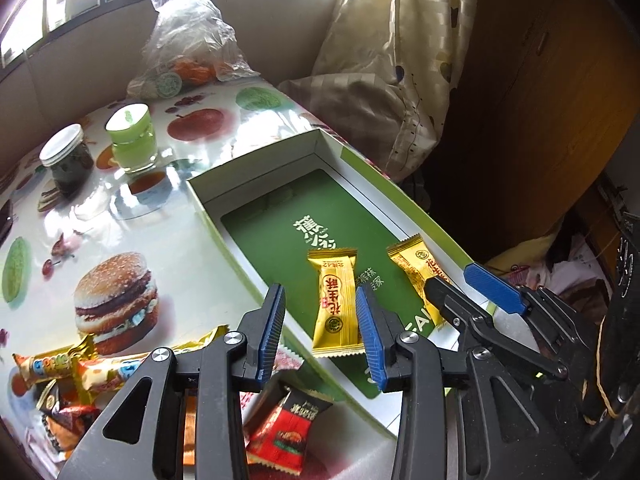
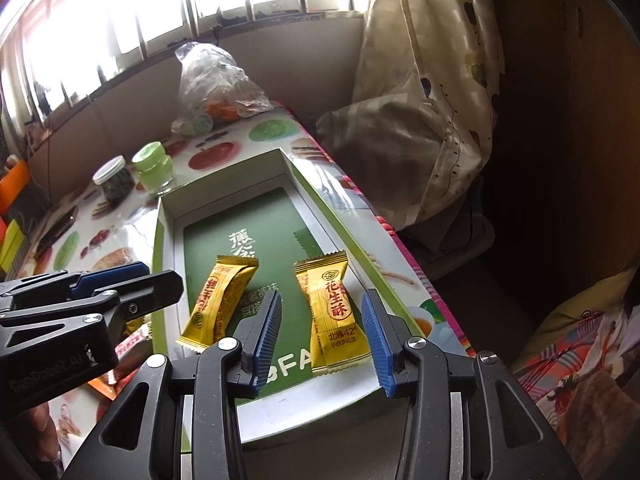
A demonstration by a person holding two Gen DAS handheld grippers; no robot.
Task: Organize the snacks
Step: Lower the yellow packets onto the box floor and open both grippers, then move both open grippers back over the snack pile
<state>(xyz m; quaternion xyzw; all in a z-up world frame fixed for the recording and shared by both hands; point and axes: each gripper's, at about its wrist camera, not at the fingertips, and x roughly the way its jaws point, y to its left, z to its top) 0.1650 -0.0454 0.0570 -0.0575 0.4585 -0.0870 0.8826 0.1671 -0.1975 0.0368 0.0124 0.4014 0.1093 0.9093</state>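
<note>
On the fruit-print table (image 1: 168,216), loose snacks (image 1: 68,364) lie heaped at the left, beside the open box (image 1: 208,204). The left gripper (image 1: 320,332) hangs over the box's near end, jaws spread, holding nothing. Inside, two yellow peanut candies lie side by side: one (image 1: 334,304) leftward, one (image 2: 334,312) between the right gripper's (image 2: 324,338) spread, empty jaws.

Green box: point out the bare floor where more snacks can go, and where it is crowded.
In the green box, the far floor is bare, between the back wall and the two yellow packets. A strip also lies free between those packets. The near end is crowded: both packets lie there, with the left tool and right tool open above them.
</note>
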